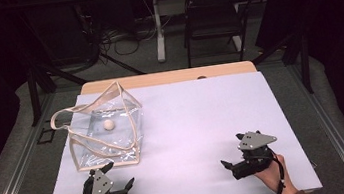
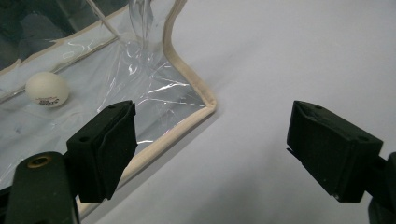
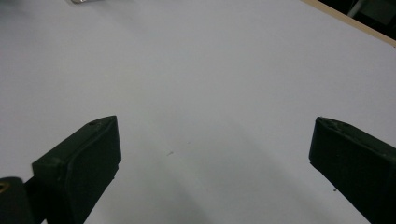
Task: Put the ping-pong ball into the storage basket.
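A clear plastic bag (image 1: 106, 136) with beige trim and a loop handle stands on the left part of the white sheet (image 1: 202, 113). Inside it lies a white ping-pong ball (image 1: 108, 125). My left gripper (image 1: 119, 174) is open, just in front of the bag's near right corner, with nothing between the jaws. In the left gripper view the ball (image 2: 47, 89) shows through the bag's wall (image 2: 154, 88), and the gripper (image 2: 212, 128) is wide open over the sheet. My right gripper (image 1: 231, 149) is open at the near right, empty, and it (image 3: 215, 140) faces bare sheet (image 3: 201, 70).
The sheet covers a wooden table whose far edge (image 1: 167, 77) shows beyond it. Behind the table stand a black folding chair (image 1: 215, 15) and a white table leg (image 1: 158, 28), with cables on the floor. Dark metal frame rails run along both sides.
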Tool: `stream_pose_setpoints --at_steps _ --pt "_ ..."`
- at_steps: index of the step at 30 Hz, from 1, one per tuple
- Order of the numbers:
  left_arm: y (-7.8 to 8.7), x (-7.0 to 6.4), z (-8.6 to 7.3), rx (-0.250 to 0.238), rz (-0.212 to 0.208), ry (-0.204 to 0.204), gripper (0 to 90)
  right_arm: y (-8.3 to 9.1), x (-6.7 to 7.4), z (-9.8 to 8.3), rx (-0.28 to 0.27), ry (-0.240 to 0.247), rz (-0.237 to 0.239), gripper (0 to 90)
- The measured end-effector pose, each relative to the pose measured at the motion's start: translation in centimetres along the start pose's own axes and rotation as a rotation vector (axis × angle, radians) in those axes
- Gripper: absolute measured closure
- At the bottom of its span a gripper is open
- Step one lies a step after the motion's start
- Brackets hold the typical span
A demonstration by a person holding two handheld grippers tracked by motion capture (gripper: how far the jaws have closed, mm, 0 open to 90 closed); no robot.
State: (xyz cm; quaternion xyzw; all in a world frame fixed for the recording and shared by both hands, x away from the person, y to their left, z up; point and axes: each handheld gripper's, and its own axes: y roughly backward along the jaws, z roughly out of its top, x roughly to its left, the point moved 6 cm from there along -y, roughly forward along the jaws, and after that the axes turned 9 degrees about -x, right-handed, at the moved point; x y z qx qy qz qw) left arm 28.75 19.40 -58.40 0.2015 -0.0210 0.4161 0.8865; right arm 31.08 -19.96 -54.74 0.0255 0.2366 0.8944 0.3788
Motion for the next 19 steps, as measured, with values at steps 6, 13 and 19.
stream_pose_setpoints --at_steps 6,13,19 --pt "0.0 0.1 0.0 -0.001 -0.001 -0.002 16.2 0.5 0.1 -1.3 -0.008 0.000 -0.013 2.0" --pt "-0.1 0.0 -0.1 0.004 -0.002 -0.001 16.2 0.9 0.1 -2.8 -0.004 -0.021 -0.033 1.6" --pt "-0.1 0.0 -0.1 0.006 -0.001 -0.003 16.2 1.0 0.0 -3.4 -0.002 -0.031 -0.037 0.0"
